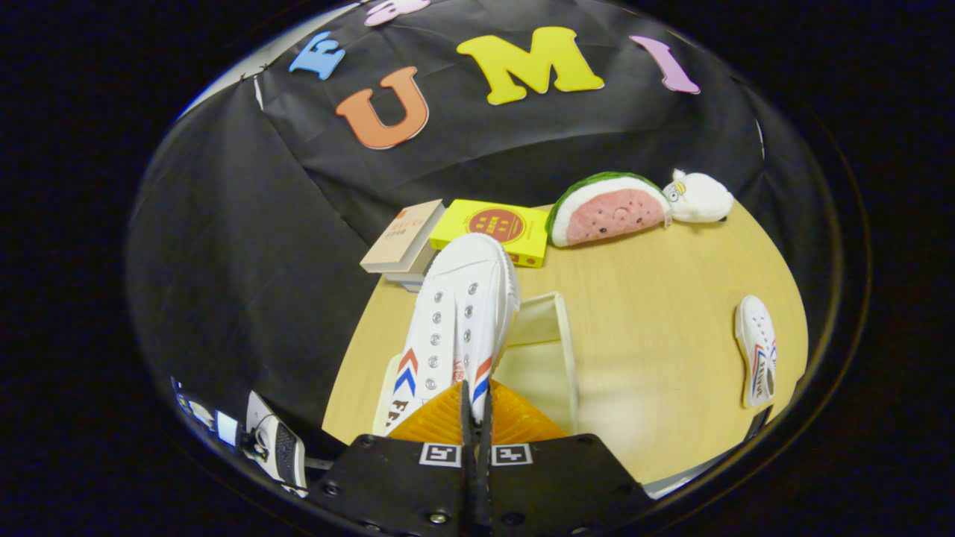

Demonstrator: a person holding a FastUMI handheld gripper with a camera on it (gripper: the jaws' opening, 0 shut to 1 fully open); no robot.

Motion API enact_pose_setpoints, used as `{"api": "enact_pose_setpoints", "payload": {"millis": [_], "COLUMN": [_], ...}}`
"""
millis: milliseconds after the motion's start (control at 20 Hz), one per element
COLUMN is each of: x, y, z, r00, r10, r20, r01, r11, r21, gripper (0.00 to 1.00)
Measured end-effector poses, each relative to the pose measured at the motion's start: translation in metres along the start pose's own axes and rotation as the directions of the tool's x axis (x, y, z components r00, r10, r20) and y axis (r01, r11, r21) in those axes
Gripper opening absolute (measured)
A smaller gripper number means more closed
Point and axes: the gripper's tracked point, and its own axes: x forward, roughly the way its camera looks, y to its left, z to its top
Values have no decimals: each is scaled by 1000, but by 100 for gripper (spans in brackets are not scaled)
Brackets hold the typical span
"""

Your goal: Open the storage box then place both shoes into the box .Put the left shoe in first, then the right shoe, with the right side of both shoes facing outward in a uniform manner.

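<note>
— Between the tongs, what's that they've got?

— The gripper is closed narrow on a white canvas sneaker with red and blue chevrons on its side. Both fingers pinch the heel end, so the shoe sticks straight out ahead of them, toe pointing away toward the far edge of the table.

— And the box?

— The open cream fabric storage box sits right under and just to the right of the held shoe. I can see its far wall and its right wall; the shoe hangs over the left part of the opening. So the shoe's long axis runs along the fingers, and it seems roughly in line with the box's length. I'd say lowering it is the move that's left, minding which side ends up facing out.

— The other shoe?

— A matching white sneaker lies on the round pale wooden table, well apart to the right, near the table's edge. It's not in the box yet.

— Anything past the toe?

— A tan book, a yellow book with a red circle, then a watermelon-slice plush touching a small white plush toy, all along the far side.
</note>
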Motion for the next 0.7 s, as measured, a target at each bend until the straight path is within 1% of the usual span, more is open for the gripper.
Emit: {"api": "enact_pose_setpoints", "payload": {"millis": [150,350,600,700], "x": [26,44,56,58], "y": [16,22,19,21], "z": [-26,-48,-54,-55], "r00": [999,995,992,992], "r10": [2,-29,-73,-75], "r20": [-48,-91,-100,-103], "r01": [-1,32,77,80], "r11": [1000,999,996,996], "r21": [24,30,42,43], "gripper": [0,0,0,1]}}
